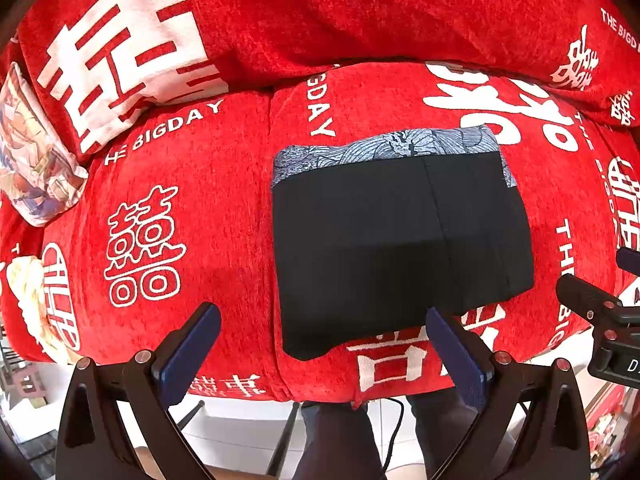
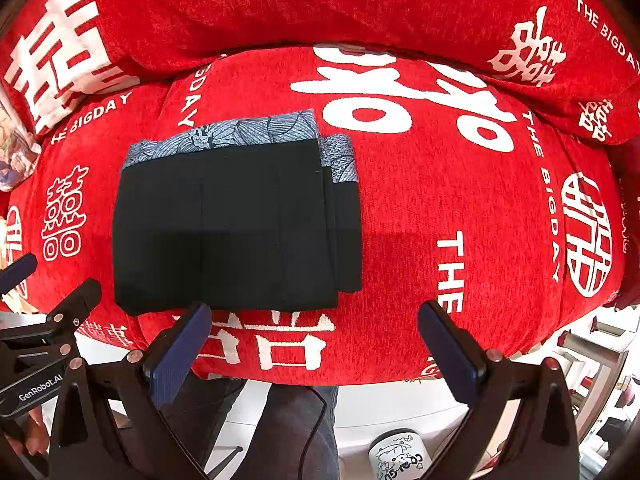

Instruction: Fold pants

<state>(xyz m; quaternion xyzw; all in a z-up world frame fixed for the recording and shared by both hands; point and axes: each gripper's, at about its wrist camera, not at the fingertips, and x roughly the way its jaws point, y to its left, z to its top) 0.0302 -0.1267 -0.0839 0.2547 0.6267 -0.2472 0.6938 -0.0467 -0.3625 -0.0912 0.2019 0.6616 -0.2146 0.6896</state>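
Note:
The black pants (image 1: 400, 240) lie folded into a compact rectangle on the red sofa seat (image 1: 200, 200), with a grey-blue patterned waistband along the far edge. They also show in the right wrist view (image 2: 236, 224), with layered edges on the right side. My left gripper (image 1: 322, 332) is open and empty, held above the near edge of the pants. My right gripper (image 2: 314, 330) is open and empty, just in front of the pants' near right corner. Each gripper shows at the edge of the other's view.
The sofa cover is red with white characters and "THE BIGDAY" text. A red cushion (image 1: 320, 12) lies along the back. A printed pillow (image 1: 32, 152) sits at far left. The person's legs (image 2: 288, 432) and a white cup (image 2: 400, 456) are below the seat edge.

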